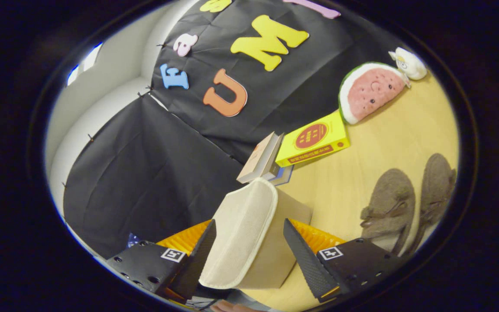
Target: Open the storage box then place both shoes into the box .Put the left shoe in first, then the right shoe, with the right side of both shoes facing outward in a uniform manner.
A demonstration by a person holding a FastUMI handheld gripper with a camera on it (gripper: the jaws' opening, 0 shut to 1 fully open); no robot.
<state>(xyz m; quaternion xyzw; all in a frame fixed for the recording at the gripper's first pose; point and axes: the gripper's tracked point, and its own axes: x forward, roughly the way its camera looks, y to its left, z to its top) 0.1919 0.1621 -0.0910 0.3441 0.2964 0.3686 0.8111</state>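
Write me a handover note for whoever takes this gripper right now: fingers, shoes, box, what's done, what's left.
Gripper: open, fingers on either side of the beige storage box, not pressing on it.
Box: on the wooden table, its padded lid between the fingers; I cannot tell if it is open yet.
Shoes: both grey-brown shoes lie side by side on the table beside the box, neither inside.
Done: gripper brought to the box.
Left: finish opening the box, put in the left shoe, then the right, right sides facing outward.
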